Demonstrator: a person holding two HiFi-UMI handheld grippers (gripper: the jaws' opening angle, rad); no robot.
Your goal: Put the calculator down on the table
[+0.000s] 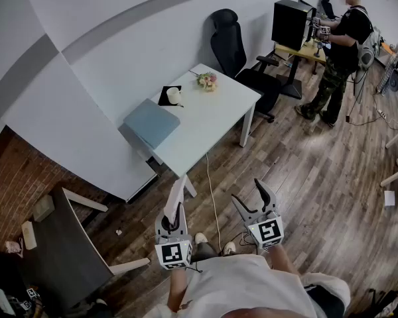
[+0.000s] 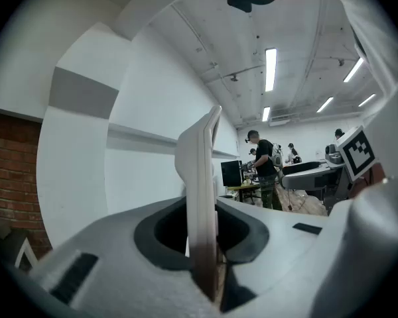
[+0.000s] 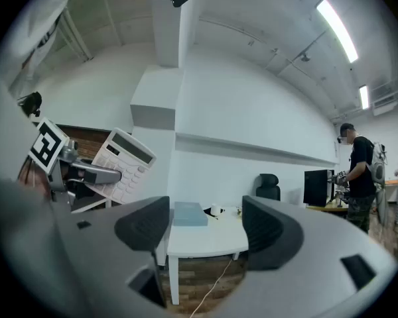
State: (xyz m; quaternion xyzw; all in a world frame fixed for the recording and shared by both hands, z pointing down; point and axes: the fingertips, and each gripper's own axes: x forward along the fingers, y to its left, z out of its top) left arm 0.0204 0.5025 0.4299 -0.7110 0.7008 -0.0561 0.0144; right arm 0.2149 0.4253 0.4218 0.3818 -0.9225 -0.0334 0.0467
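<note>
White calculator stands upright, pinched in the left gripper in the head view, well short of the table; the right gripper gapes empty. Left gripper view: jaws clamp the calculator edge-on. Right gripper view: jaws apart, nothing between them.

White table, pale blue pad at one end, white cup on black mat, small flowers

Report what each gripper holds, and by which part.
The left gripper grips the white plastic calculator at its keypad end, jaws shut on its faces. The right gripper, jaws apart, holds nothing.
</note>
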